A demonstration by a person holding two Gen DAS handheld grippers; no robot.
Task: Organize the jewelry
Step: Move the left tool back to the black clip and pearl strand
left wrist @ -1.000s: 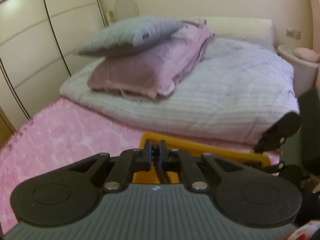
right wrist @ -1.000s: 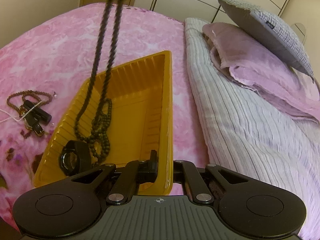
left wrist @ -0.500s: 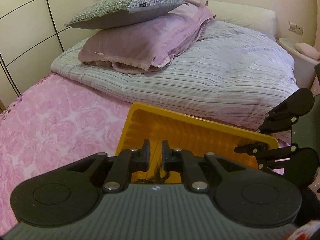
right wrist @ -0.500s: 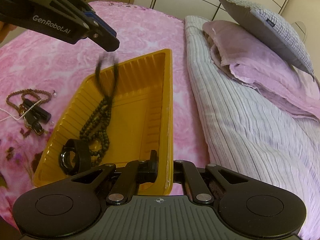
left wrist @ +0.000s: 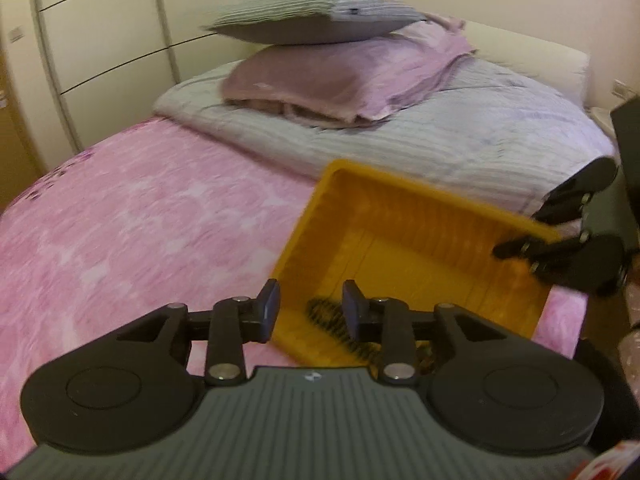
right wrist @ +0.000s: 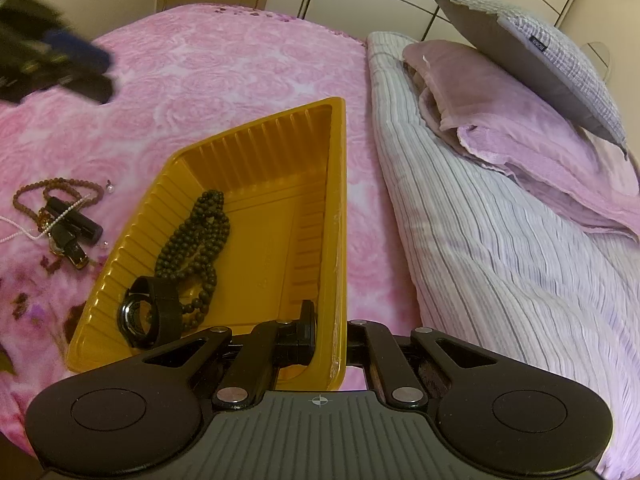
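Note:
A yellow plastic tray (right wrist: 256,160) lies on the pink blanket. Inside it rest a dark bead necklace (right wrist: 196,240) and a black watch (right wrist: 148,316). My right gripper (right wrist: 334,332) is shut on the tray's near right rim and also shows at the right of the left wrist view (left wrist: 560,248). My left gripper (left wrist: 310,304) hovers by the tray's left corner. Its jaws are opening with nothing between them, and the necklace (left wrist: 332,316) lies beyond them in the tray. In the right wrist view the left gripper (right wrist: 80,68) is a blur at the upper left.
Loose jewelry lies on the blanket left of the tray: a brown bead bracelet (right wrist: 56,192), a thin pearl strand (right wrist: 24,232) and black tubes (right wrist: 76,224). A striped duvet (right wrist: 500,240) and stacked pillows (right wrist: 520,100) fill the right. Wardrobe doors (left wrist: 100,40) stand behind.
The left gripper lowered the dark bead necklace into the tray, let it go and opened. It has since moved left, away from over the tray. The right gripper has not moved.

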